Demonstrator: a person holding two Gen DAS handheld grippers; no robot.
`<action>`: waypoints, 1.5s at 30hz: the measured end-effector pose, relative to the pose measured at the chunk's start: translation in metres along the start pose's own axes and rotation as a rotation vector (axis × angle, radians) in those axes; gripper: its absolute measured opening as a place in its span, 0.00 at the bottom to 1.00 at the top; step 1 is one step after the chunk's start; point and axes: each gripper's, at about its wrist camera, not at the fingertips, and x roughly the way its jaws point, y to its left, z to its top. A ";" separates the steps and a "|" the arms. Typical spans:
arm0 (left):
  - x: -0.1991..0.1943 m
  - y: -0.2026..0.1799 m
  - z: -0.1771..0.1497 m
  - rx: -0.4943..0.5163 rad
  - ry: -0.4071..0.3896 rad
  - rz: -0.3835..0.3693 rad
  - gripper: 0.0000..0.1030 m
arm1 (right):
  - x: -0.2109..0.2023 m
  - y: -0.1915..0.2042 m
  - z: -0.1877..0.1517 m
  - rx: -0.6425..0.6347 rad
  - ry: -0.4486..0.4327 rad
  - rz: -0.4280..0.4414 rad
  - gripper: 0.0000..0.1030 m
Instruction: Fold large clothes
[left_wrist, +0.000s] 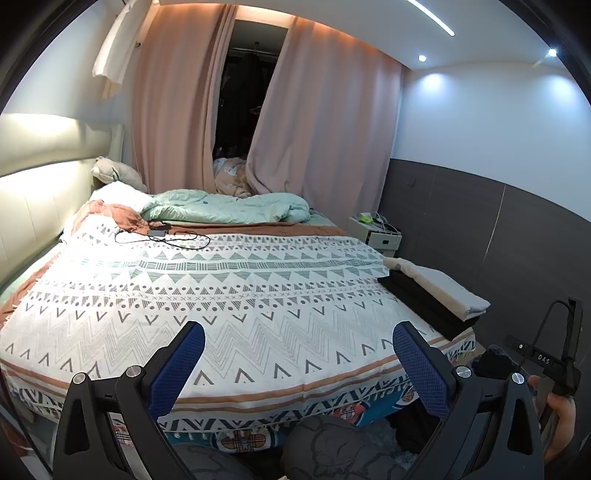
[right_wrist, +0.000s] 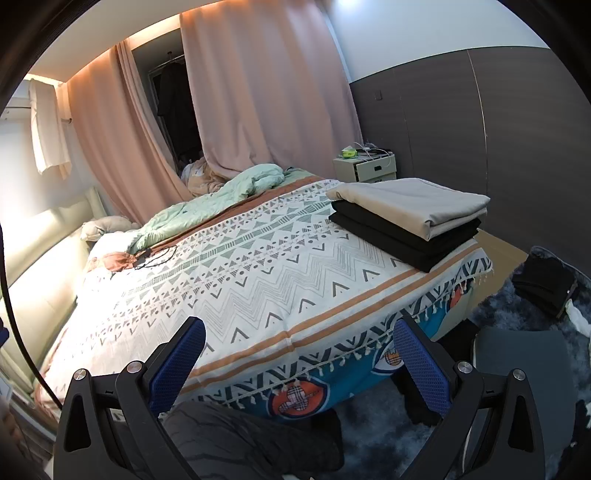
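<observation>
A stack of folded clothes, a beige piece (right_wrist: 413, 201) on top of black pieces (right_wrist: 402, 238), lies on the near right corner of the bed; it also shows in the left wrist view (left_wrist: 439, 291). My left gripper (left_wrist: 297, 354) is open and empty, held above the foot edge of the patterned bedspread (left_wrist: 221, 295). My right gripper (right_wrist: 297, 354) is open and empty, over the bed's foot edge, left of the stack. A dark garment (right_wrist: 546, 282) lies on the floor rug at the right.
A mint duvet (left_wrist: 229, 206) and a black cable with charger (left_wrist: 162, 234) lie at the far side of the bed. A white nightstand (right_wrist: 369, 168) stands by the dark wall. A grey cushion (right_wrist: 517, 354) lies on the rug. The headboard (left_wrist: 40, 195) is left.
</observation>
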 end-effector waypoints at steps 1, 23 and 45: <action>0.000 0.000 0.000 0.000 -0.002 0.002 0.99 | 0.000 0.000 0.000 0.000 0.000 0.000 0.99; 0.000 0.001 -0.003 -0.008 0.010 0.012 0.99 | -0.005 -0.006 -0.001 0.015 -0.003 -0.012 0.99; -0.001 -0.001 -0.006 0.000 0.010 0.005 0.99 | -0.005 -0.006 -0.002 0.012 0.002 -0.011 0.99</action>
